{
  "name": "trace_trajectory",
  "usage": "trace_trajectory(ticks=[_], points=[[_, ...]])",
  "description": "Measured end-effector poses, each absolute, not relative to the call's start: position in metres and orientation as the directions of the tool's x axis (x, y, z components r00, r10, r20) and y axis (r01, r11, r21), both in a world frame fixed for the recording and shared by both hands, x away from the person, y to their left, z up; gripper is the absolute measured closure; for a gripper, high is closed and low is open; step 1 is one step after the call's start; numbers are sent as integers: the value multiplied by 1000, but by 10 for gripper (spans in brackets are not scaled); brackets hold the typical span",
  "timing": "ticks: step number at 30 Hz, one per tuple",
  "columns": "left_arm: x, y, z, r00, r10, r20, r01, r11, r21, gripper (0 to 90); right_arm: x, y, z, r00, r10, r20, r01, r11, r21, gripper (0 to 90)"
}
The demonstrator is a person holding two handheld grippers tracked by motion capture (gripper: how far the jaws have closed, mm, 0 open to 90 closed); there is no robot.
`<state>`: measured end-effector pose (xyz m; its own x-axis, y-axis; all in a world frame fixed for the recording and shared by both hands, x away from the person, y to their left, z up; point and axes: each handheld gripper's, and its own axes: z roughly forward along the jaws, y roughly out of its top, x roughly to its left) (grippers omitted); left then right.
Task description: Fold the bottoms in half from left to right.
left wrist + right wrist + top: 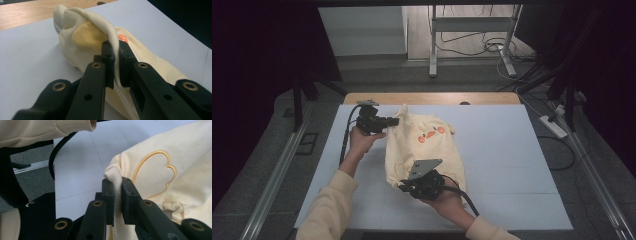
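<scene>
A pale yellow sweatshirt (427,147) of soft, matt knitted cloth, with ribbed edging and glossy orange embroidery on its chest, lies on a smooth, matt white table cover (512,150), beyond which runs a strip of bare light wood (432,98). The left gripper (115,62) and right gripper (117,195) are matt black plastic with small brass-coloured metal rivets, and ribbed cloth is pinched between each pair of jaws. A grey matt plate tops the right gripper.
</scene>
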<state>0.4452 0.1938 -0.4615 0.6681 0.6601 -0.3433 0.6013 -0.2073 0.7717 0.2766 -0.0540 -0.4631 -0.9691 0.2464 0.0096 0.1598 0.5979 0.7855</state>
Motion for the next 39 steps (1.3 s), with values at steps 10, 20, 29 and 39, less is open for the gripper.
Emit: trace_trajectory(ticks=[10,20,29,39], points=[[445,181,-463,683,649,-334,594,-229,771,849,275,-73,-464,-963,269,9,173,596,784,820],[445,172,-464,688,646,-331,590,-232,773,848,276,-90,-467,-953,300,31,210,584,784,820],[444,165,-465,692,646,-322,583,-237,777,846,275,-104,-469,-943,331,33,230,578,783,820],[443,156,-466,704,640,-308,570,-251,782,845,272,-116,-474,-935,353,40,251,575,779,820]])
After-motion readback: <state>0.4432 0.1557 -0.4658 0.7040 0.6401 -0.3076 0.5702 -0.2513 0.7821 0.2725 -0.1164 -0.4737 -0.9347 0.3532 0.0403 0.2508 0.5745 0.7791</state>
